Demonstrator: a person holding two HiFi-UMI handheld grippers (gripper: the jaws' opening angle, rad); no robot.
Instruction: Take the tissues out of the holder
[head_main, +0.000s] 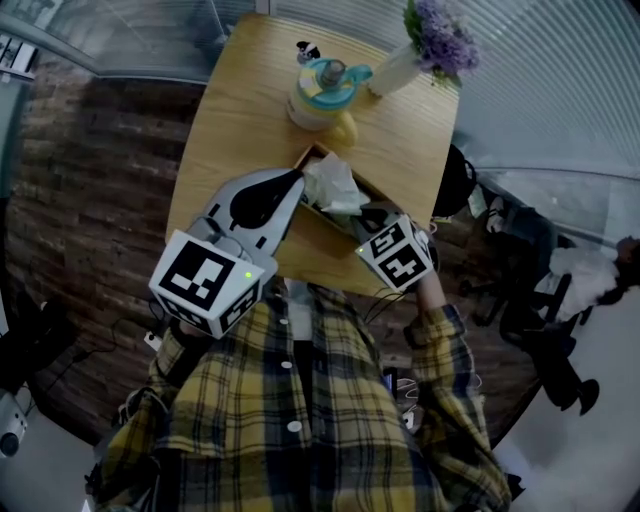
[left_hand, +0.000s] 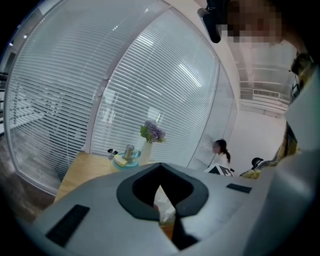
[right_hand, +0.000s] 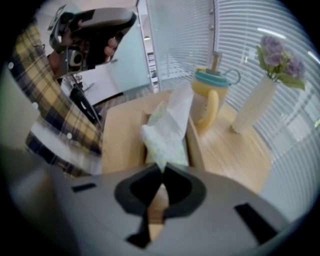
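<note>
My right tongs (right_hand: 161, 170) are closed on the tissue (right_hand: 167, 127) rising from the wooden holder (right_hand: 120, 140) at the desk's (head_main: 240, 100) near edge. My left tongs (left_hand: 160, 166) are closed, beside the holder's left end.

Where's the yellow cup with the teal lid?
In the head view the yellow cup stands at the far end of the table, just left of the white vase of purple flowers and behind the wooden tissue holder.

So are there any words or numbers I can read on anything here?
No words or numbers can be read.
The two marker cubes: only black-and-white square patterns, no letters.
No print shows on the tissue, wooden holder, yellow cup or vase.
The small black-and-white thing behind the cup: too small to tell.
</note>
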